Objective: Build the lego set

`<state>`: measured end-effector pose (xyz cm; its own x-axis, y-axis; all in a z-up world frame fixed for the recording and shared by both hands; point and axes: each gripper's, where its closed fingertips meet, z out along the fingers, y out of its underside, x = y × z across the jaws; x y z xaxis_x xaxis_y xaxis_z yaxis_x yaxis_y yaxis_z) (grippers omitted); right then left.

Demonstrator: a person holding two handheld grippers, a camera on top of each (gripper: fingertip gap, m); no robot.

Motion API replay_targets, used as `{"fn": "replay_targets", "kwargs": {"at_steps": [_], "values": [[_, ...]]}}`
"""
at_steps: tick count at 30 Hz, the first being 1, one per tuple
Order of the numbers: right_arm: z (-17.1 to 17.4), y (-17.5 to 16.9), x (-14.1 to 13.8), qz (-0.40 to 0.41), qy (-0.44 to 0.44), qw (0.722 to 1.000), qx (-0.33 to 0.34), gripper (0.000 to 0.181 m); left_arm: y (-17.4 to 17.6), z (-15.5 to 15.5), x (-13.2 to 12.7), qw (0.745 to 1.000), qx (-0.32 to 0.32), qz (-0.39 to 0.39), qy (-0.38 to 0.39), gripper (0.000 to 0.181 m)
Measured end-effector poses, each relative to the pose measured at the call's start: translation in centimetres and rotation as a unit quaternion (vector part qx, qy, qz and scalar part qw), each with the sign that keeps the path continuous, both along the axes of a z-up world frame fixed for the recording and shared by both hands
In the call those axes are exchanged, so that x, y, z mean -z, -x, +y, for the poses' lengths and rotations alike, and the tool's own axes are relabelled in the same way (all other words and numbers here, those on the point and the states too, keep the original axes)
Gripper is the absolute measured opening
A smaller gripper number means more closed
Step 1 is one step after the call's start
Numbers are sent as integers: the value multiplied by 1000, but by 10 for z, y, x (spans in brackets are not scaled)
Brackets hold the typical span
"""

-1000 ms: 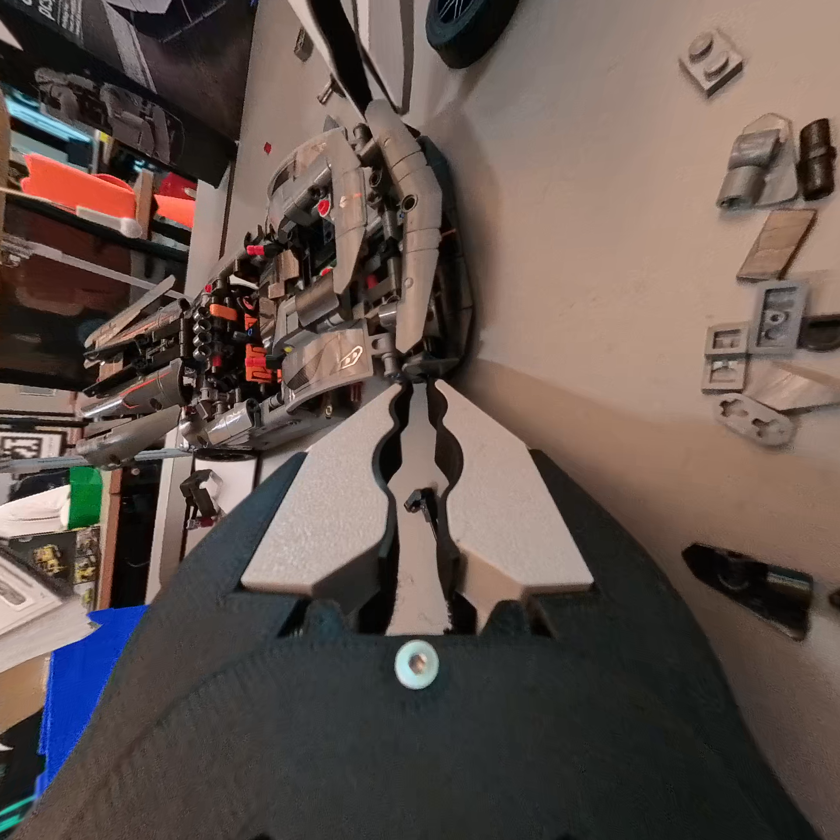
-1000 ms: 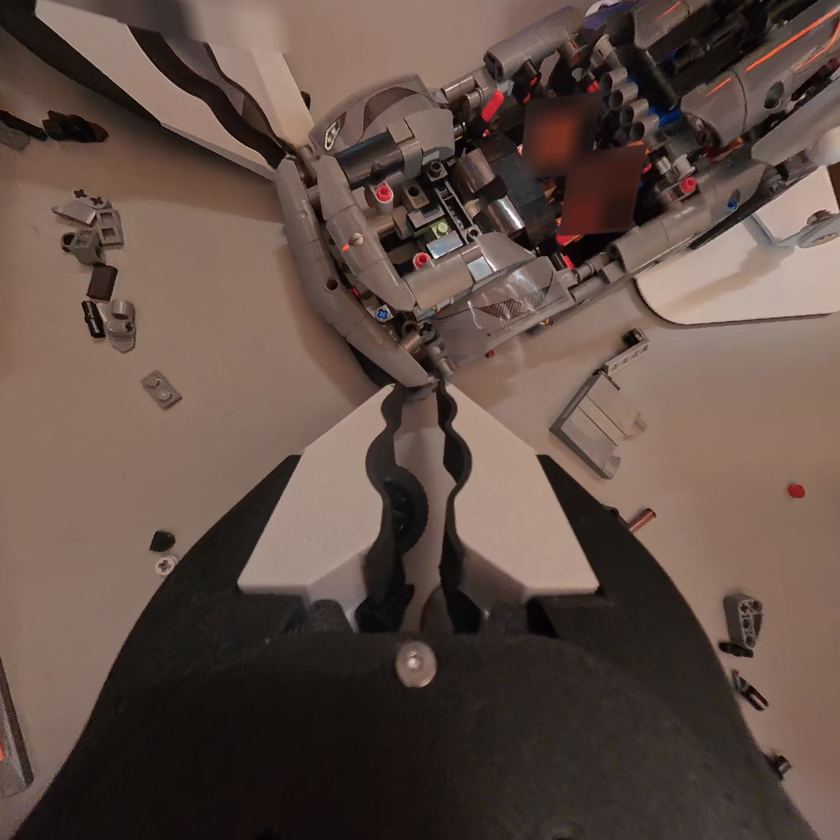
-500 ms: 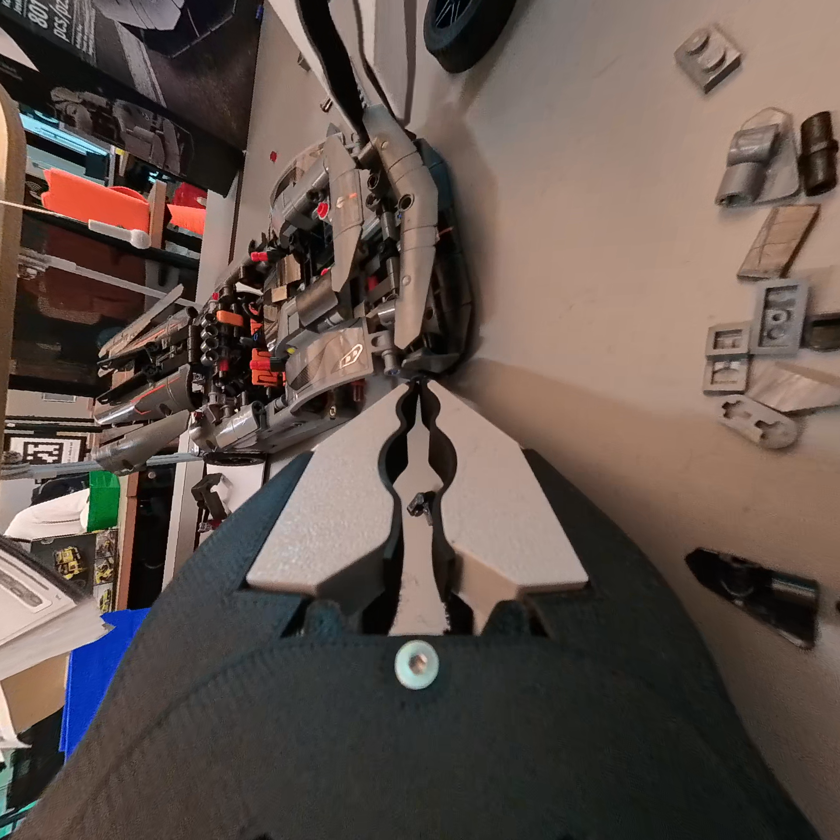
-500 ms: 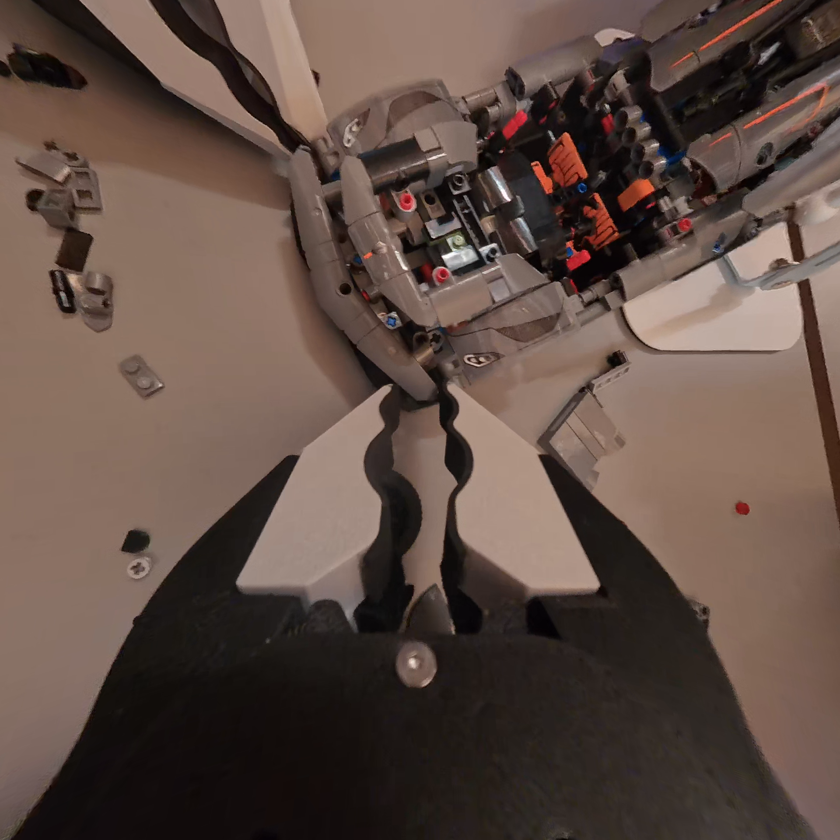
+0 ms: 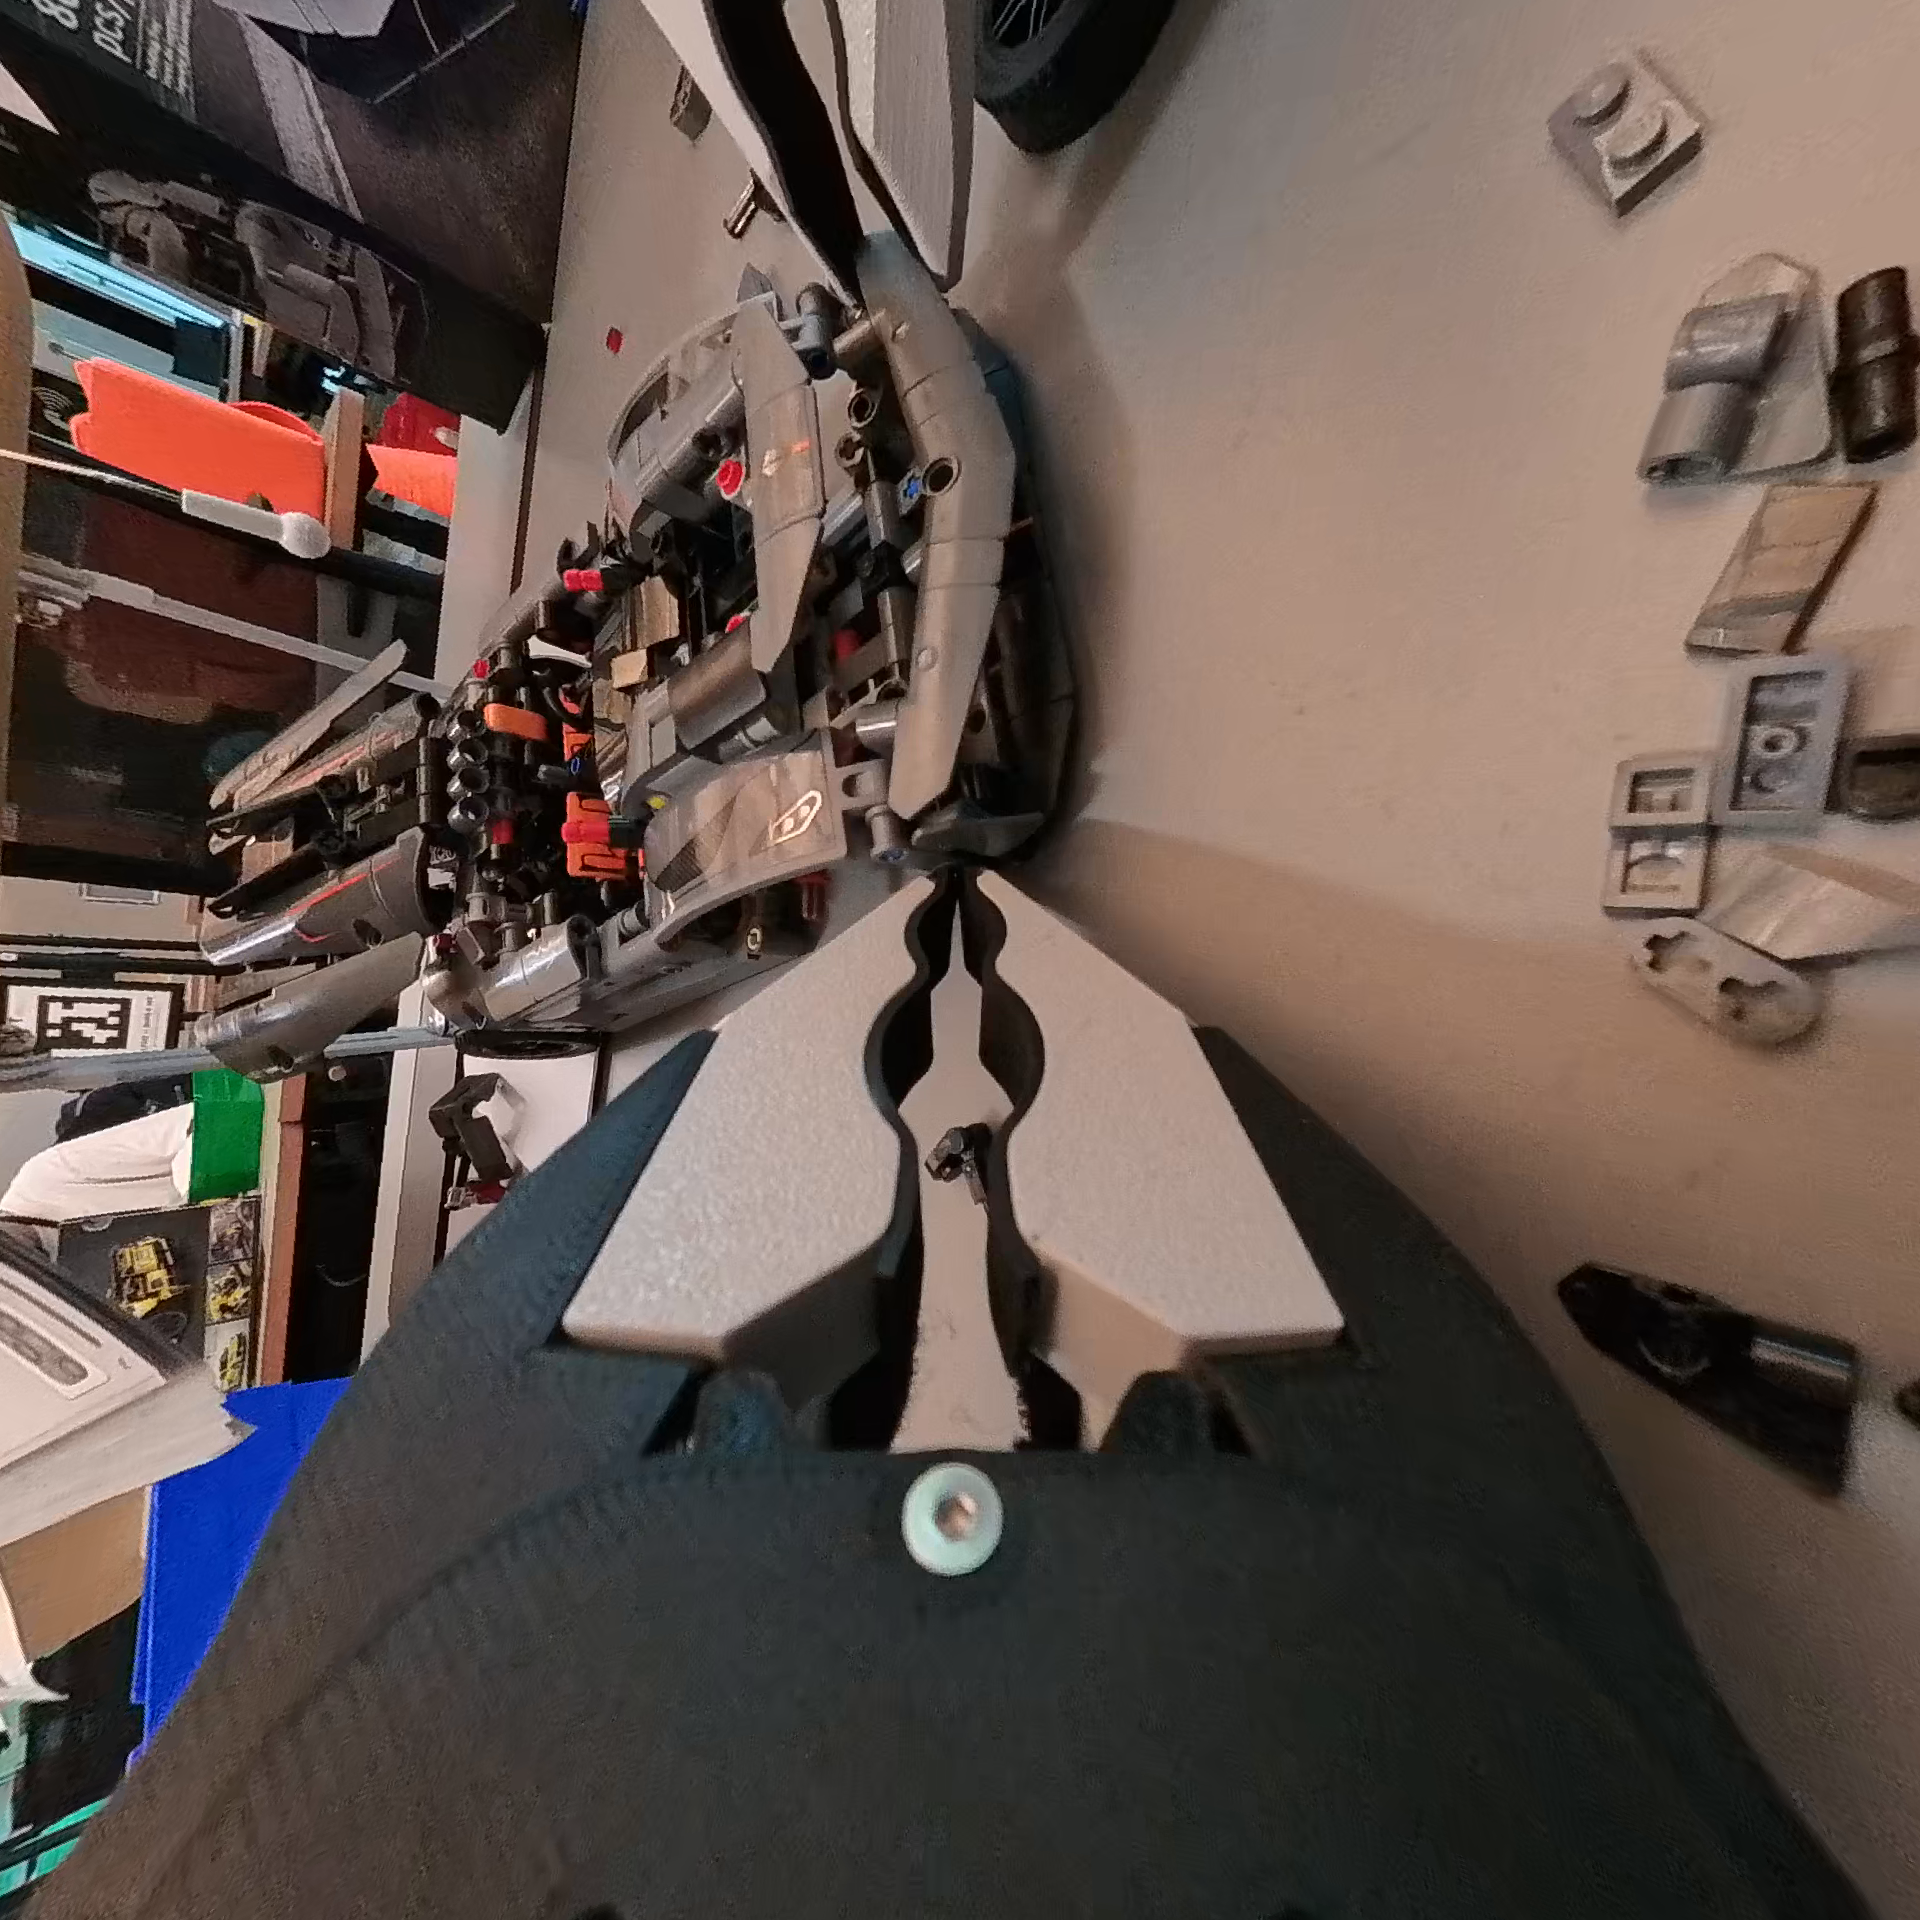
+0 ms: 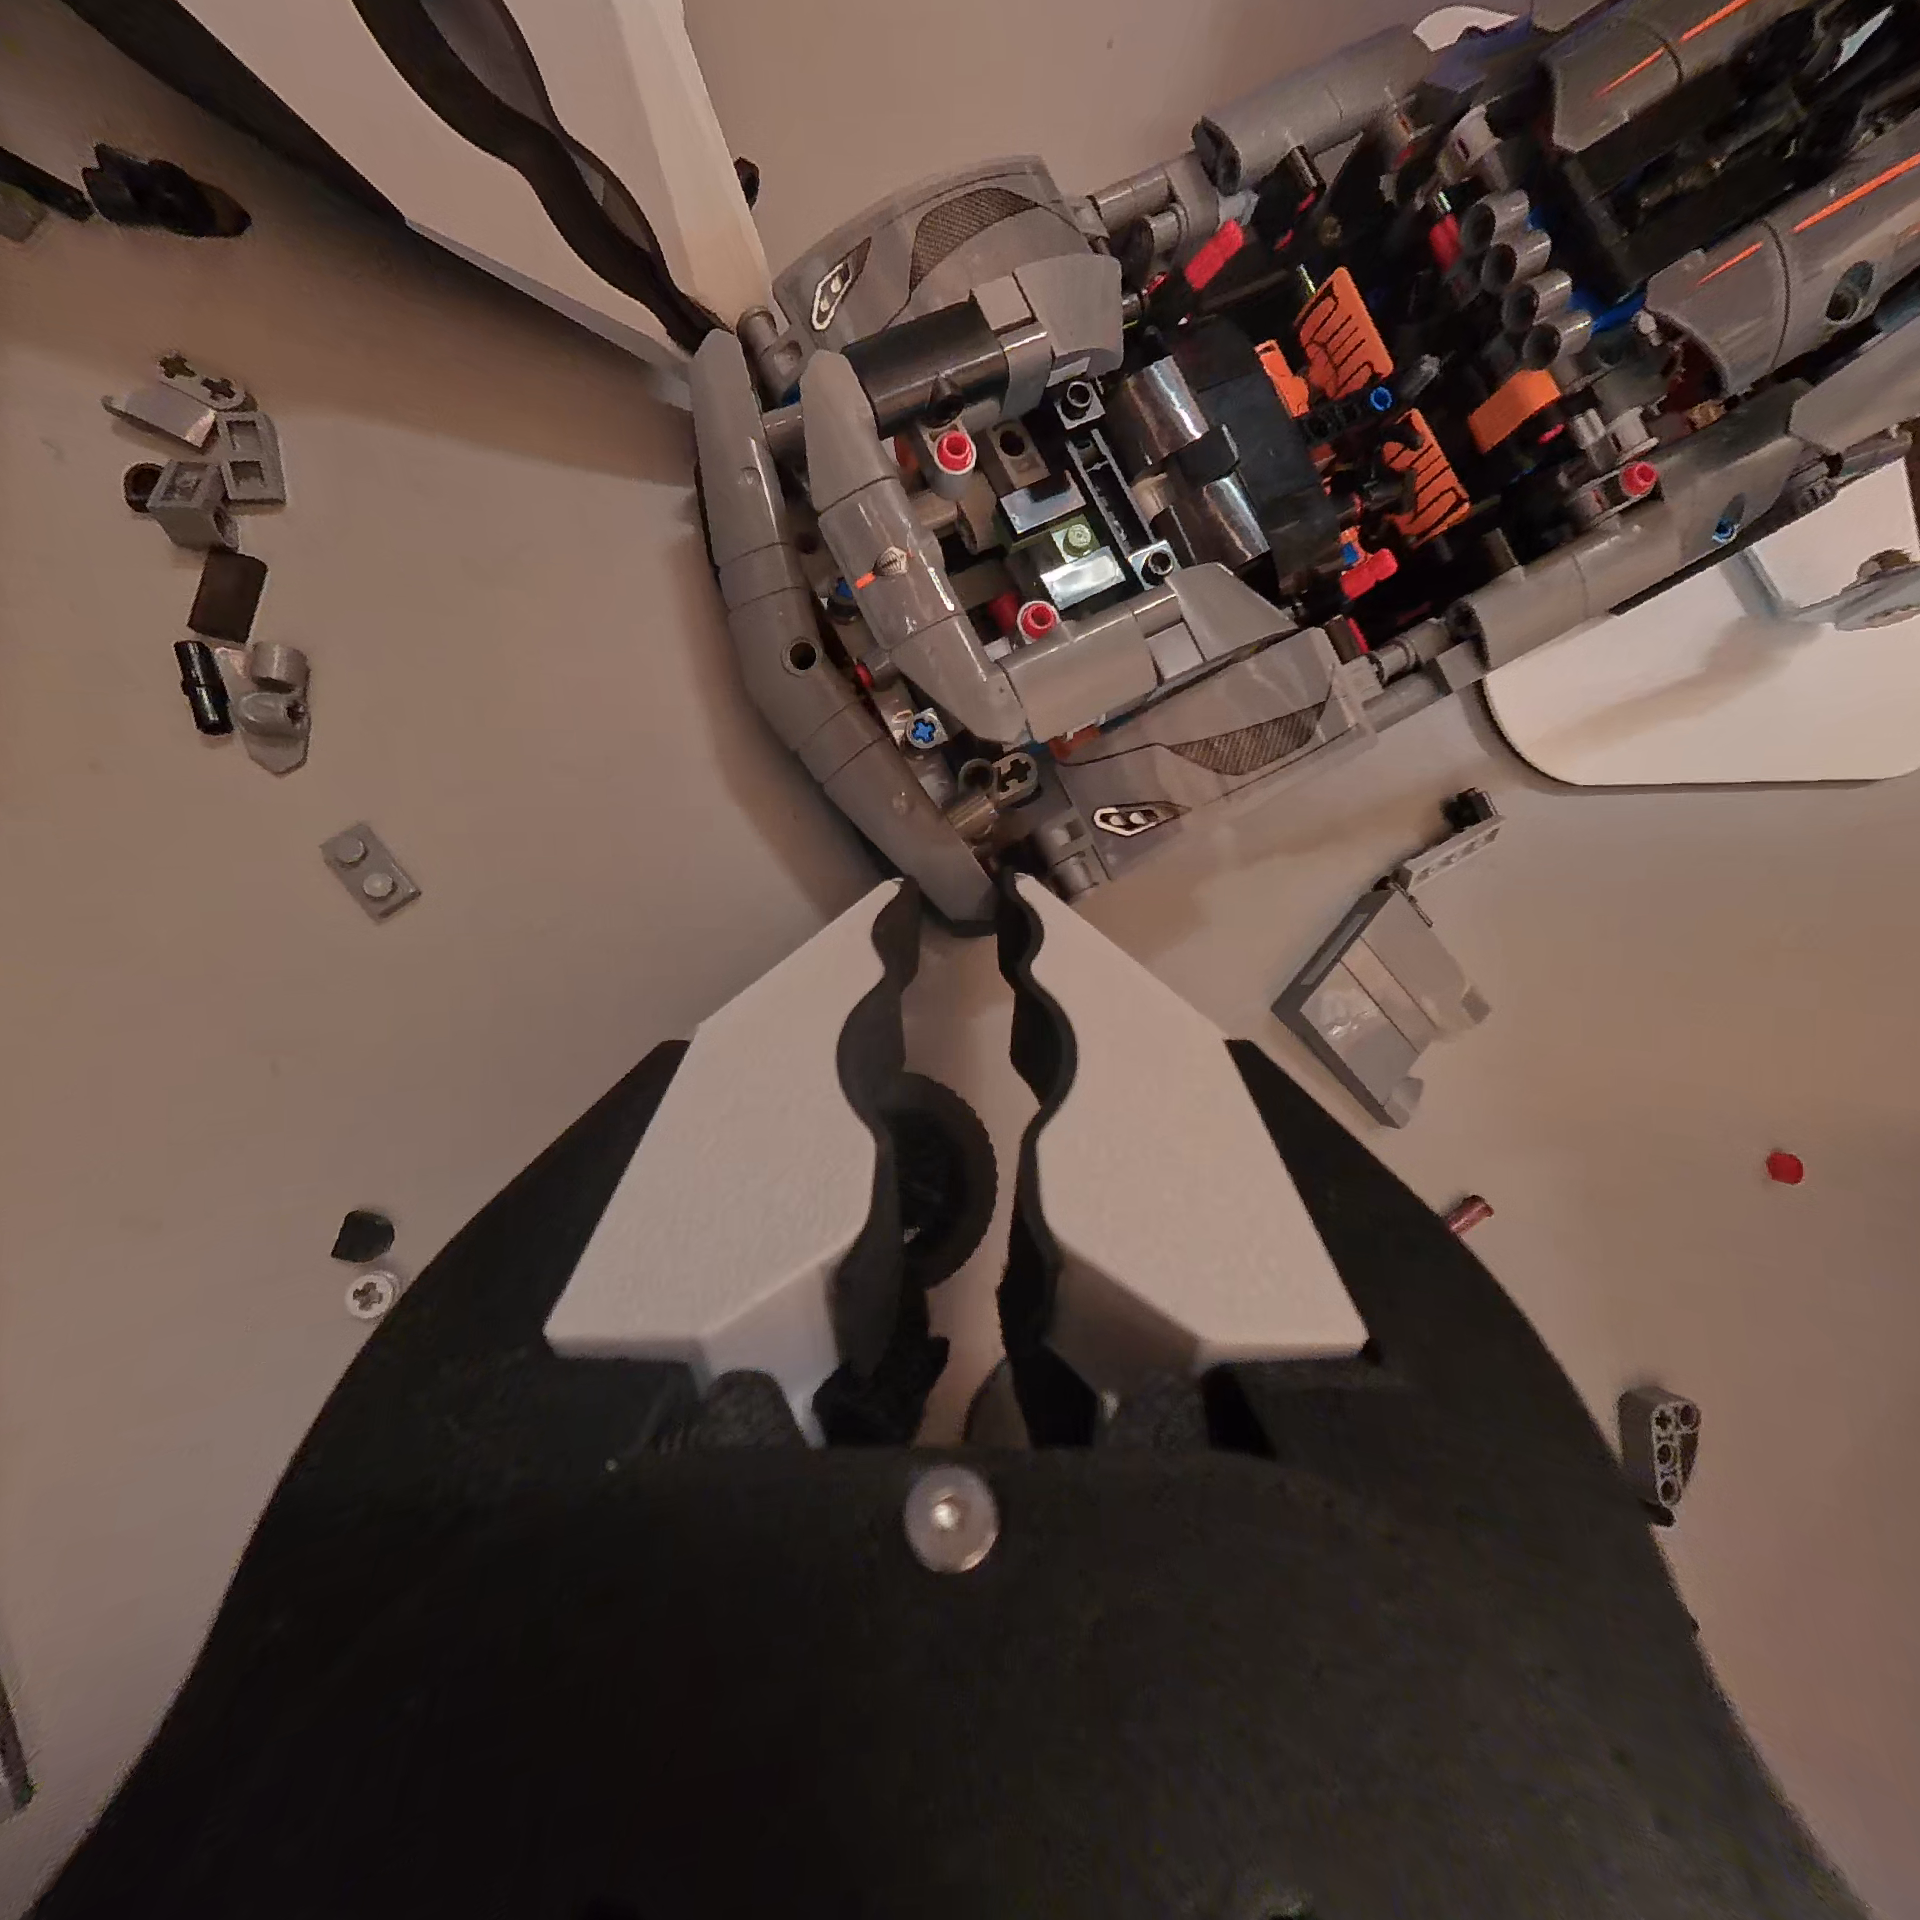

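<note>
Biggest thing first: the beige table (image 6: pixel 520 987), with bits scattered all over it. In the middle sits the lego car (image 6: pixel 1143 520), a mostly grey build with the top open, so the black, orange and red guts are showing. Its far end rests over a white sheet (image 6: pixel 1714 707).

Both of my tongs are at the car's nose, one on each end of the curved grey front panel. The right gripper (image 6: pixel 961 899) has its tips on either side of that panel's near end and looks clamped onto it. The left gripper (image 5: pixel 958 888) is squeezed nearly together, tips right up against a dark wedge piece on the other front corner. I honestly can't tell if it's nipping anything there or just touching.

There's a black tyre (image 6: pixel 935 1174) lying on the table under the right tongs; I only see it through the gap between the fingers. A grey sloped sub-assembly (image 6: pixel 1371 997) sits just beside the car on the right tongs' side. Well apart from the car, there's a cluster of small grey and black parts (image 6: pixel 208 520), and near it a lone two-stud plate (image 6: pixel 369 871). A grey angled beam (image 6: pixel 1662 1444) lies close to the right tongs' body.

Tiny stuff: a red stud (image 6: pixel 1783 1167) out on its own, and a little black pin (image 5: pixel 956 1148) showing between the left fingers.
</note>
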<state>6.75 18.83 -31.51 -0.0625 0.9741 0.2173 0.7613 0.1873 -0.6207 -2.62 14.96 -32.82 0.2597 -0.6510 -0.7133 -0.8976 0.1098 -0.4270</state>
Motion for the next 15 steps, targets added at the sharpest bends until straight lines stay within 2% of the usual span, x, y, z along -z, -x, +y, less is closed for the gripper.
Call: {"fn": "replay_targets", "kwargs": {"at_steps": [3, 7, 15], "values": [[0, 0, -1, 3, -2, 1000, -1, 12, 1, -2, -1, 1000, 6, -1, 0, 0], [1, 1, -1, 7, -11, 1000, -3, 12, -2, -6, -17, 999, 27, -28, -20, 0], [4, 0, -1, 11, -11, 1000, -1, 13, -5, -6, -13, 999, 26, -14, -21, 3]]}}
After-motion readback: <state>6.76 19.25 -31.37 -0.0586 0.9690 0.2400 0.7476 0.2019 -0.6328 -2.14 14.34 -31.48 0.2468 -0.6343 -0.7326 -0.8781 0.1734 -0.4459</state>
